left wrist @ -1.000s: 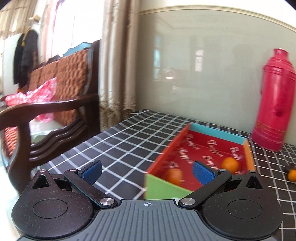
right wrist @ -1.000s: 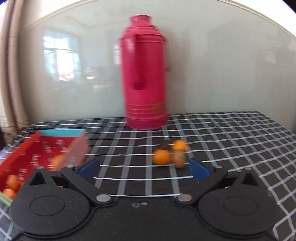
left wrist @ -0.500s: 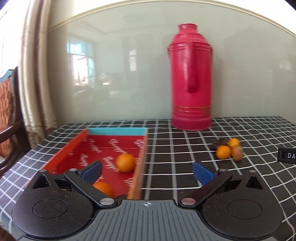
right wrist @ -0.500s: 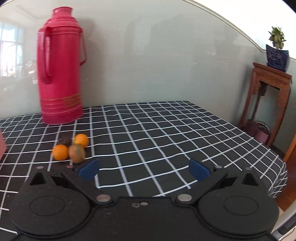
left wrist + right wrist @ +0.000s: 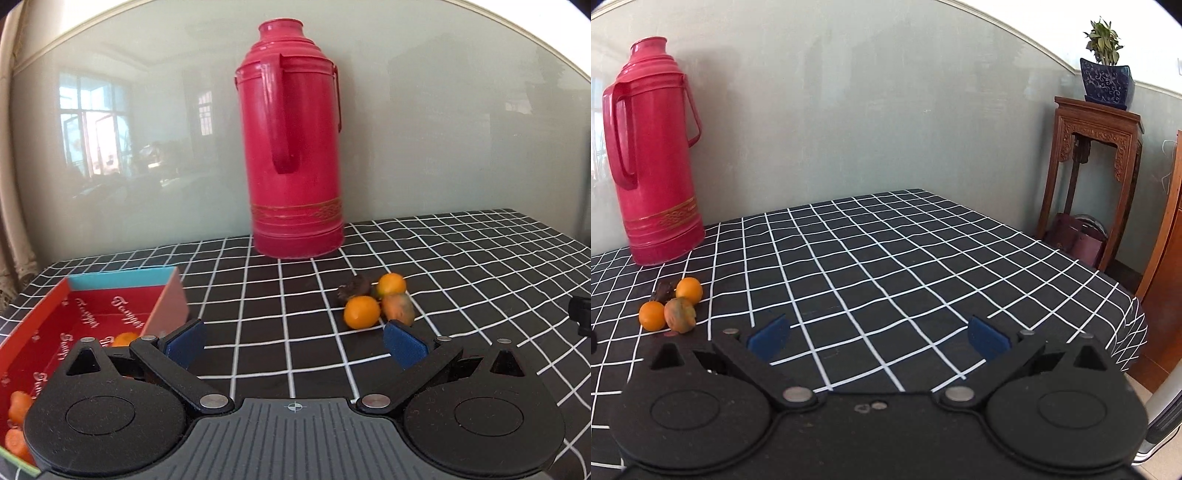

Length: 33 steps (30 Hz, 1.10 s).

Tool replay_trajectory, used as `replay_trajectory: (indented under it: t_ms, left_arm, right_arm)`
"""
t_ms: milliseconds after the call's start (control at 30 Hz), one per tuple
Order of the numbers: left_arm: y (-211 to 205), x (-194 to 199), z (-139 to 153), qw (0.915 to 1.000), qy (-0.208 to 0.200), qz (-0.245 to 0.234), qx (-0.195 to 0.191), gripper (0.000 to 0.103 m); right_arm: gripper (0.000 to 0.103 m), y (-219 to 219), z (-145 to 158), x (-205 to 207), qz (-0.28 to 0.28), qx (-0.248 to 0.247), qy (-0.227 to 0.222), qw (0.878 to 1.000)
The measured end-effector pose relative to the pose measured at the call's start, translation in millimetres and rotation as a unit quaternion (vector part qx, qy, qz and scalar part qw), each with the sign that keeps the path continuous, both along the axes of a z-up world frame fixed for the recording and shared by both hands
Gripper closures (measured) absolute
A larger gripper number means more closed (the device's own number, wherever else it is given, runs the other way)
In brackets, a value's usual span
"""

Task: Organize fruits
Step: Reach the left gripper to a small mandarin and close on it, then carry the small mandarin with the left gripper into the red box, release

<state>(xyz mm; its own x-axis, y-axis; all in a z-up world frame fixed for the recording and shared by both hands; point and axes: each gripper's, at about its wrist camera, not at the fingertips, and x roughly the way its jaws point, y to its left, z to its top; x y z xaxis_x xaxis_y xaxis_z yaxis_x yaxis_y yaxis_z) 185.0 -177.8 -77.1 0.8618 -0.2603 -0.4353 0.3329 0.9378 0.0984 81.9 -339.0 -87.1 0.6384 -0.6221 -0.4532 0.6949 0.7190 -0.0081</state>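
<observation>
Orange round fruits (image 5: pixel 361 312) clustered on black checked tablecloth (image 5: pixel 258 295) beside red cardboard tray (image 5: pixel 107 314); left gripper (image 5: pixel 293 343) and right gripper (image 5: pixel 877 334) both spread wide, holding nothing.

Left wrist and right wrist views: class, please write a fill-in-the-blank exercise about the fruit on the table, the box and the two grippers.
1. The tall flask standing against the wall is ____ in colour.
2. The loose fruit cluster lies on a black tablecloth with a ____ grid.
3. The red box already holds ____ fruit.
4. The left gripper and the right gripper both have their jaws ____, holding nothing.

Missing words: red; white; orange; open
</observation>
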Motion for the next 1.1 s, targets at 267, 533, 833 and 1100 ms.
replay_trajectory:
  t_ms: [267, 533, 833, 1100]
  left_arm:
    - [-27, 21, -11, 0.9997, 0.017, -0.015, 0.010, 0.022]
    - [-51, 40, -22, 0.9987, 0.033, -0.030, 0.025, 0.035]
    - [-64, 65, -35, 0.9970, 0.065, -0.036, 0.019, 0.039]
    - [-73, 72, -40, 0.9942, 0.090, -0.059, 0.006, 0.069]
  right_arm:
    - [0.006, -9, 1, -9, 0.005, 0.013, -0.007, 1.000]
    - [0.006, -13, 1, -11, 0.004, 0.016, -0.012, 1.000]
    - [0.006, -12, 2, -10, 0.013, 0.016, -0.012, 1.000]
    - [0.006, -12, 2, -9, 0.020, 0.014, -0.006, 1.000]
